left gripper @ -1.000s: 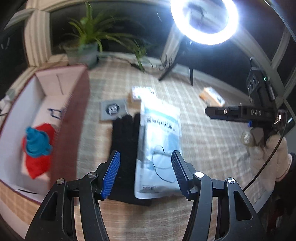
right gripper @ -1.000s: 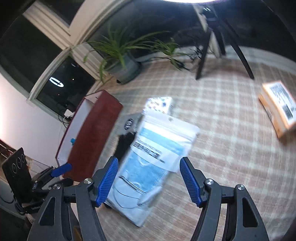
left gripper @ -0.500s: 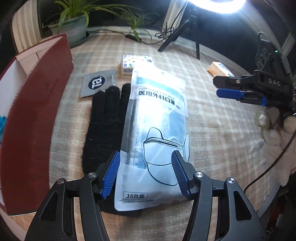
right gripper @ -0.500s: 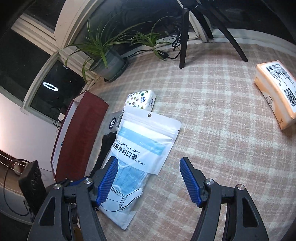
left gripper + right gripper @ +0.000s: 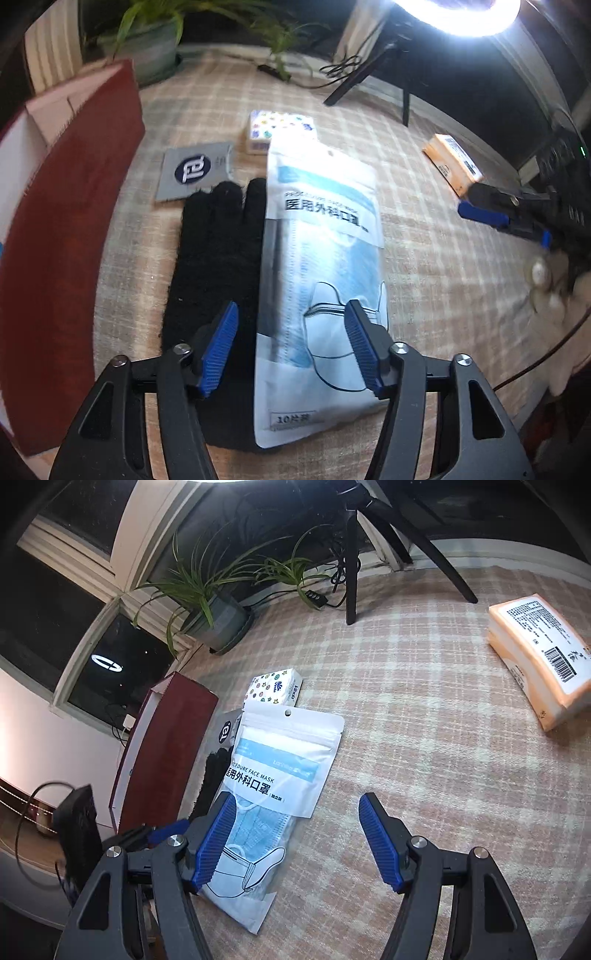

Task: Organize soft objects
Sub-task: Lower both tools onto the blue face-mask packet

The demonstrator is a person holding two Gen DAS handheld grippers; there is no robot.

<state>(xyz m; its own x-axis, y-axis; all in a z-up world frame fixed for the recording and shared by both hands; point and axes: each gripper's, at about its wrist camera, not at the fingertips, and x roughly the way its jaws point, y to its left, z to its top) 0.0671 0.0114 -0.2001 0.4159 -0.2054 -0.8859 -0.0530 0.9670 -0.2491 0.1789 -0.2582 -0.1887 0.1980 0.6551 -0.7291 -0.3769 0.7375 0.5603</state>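
A white and blue pack of face masks lies flat on the checked cloth, partly over a black knit glove. My left gripper is open, low over the pack's near end, its jaws straddling it without touching. The pack also shows in the right wrist view, with the glove peeking out on its left. My right gripper is open and empty above the cloth, to the right of the pack's near end; it also appears at the right edge of the left wrist view.
A dark red box with a white inside stands left of the glove. A grey patch and a small patterned tissue pack lie beyond it. An orange tissue pack lies far right. A potted plant and tripod legs stand at the back.
My left gripper has moved forward and lower over the mask pack, from a higher view that showed inside the box. My right gripper has drifted slightly closer. Both stay open.
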